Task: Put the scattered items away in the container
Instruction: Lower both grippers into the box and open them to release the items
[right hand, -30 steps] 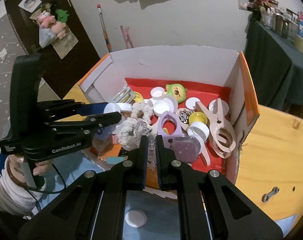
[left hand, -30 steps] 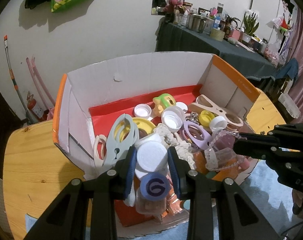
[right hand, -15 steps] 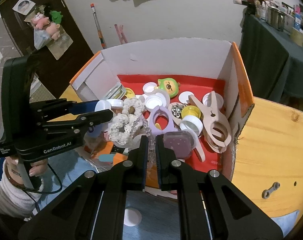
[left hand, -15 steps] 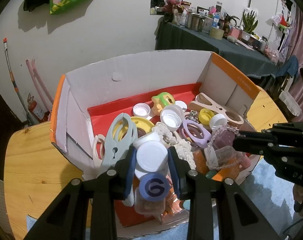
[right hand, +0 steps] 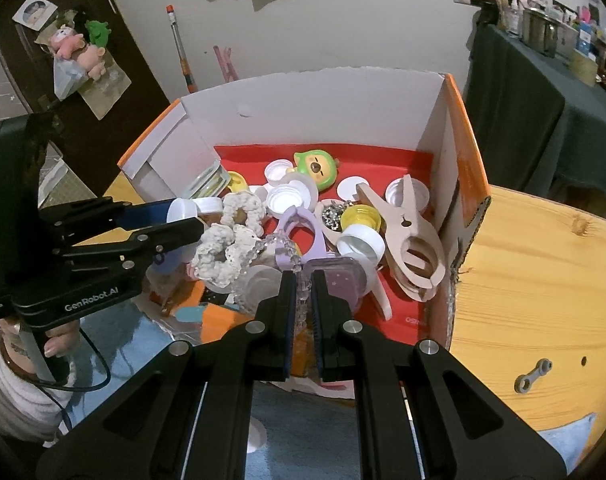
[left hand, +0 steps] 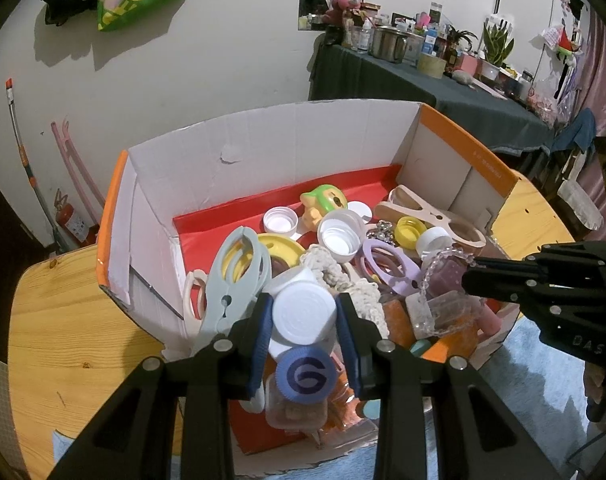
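Little changed since earlier frames; box seen slightly nearer in right view; white cap (left hand: 303, 317) kept clamped between left gripper (left hand: 303, 334) pads above cardboard box (left hand: 271, 148); clear bead bracelet (right hand: 281, 254) pinched in closed right gripper (right hand: 301, 300) over box's near edge; box set on wooden table (left hand: 63, 328).

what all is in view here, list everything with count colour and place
box: 1, white inside with orange edges, on the wooden table
caps: several, white and yellow, on the red box floor
big clips: at least 3, beige, grey and purple, in the box
green toy: 1, toward the back of the box
scrunchie: 1, cream, box front
left gripper: shut on a white cap
right gripper: shut on a clear bead string
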